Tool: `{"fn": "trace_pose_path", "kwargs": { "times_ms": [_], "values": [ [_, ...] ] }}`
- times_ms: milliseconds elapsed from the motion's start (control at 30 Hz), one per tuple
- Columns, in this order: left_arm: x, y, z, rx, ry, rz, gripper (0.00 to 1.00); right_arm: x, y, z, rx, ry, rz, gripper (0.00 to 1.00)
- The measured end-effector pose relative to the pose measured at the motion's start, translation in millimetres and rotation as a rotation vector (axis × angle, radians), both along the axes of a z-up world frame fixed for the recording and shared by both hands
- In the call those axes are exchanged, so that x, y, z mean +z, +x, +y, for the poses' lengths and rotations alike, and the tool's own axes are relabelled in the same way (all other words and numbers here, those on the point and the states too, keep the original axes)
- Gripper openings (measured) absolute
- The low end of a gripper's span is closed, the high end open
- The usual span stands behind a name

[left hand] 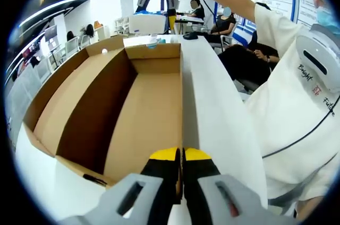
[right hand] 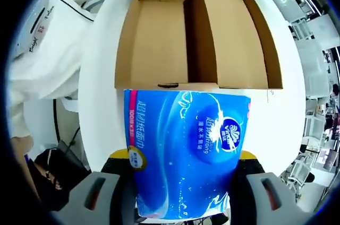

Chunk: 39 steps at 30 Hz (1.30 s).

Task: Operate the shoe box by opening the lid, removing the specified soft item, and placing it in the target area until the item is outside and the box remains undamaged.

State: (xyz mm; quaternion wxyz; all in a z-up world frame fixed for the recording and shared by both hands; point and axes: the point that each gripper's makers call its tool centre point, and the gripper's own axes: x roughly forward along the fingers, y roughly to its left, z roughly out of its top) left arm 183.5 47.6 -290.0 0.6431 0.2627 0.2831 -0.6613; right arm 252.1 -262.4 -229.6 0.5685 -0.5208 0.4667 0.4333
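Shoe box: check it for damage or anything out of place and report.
Nothing stands out. The shoe box sits open and empty on the white table, lid folded back, walls straight with no tears visible. The left gripper is shut on its near wall. The right gripper holds the blue tissue pack above the table, outside the box.

The brown cardboard box (right hand: 196,34) lies open and empty, lid folded back. The blue tissue pack (right hand: 186,150) hangs outside it, upright.

opposite close views, sharing open box (left hand: 133,113)
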Motion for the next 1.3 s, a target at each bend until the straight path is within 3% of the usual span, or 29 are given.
{"fn": "trace_pose_path", "kwargs": {
  "times_ms": [633,1300],
  "values": [
    [0.2,0.1,0.0,0.0,-0.003,0.0,0.01,-6.0,10.3,-22.0,-0.023,-0.006,-0.028,0.69],
    [0.4,0.4,-0.4,-0.007,-0.005,-0.005,0.01,-34.7,24.8,-51.8,-0.049,-0.046,-0.056,0.69]
  ]
}}
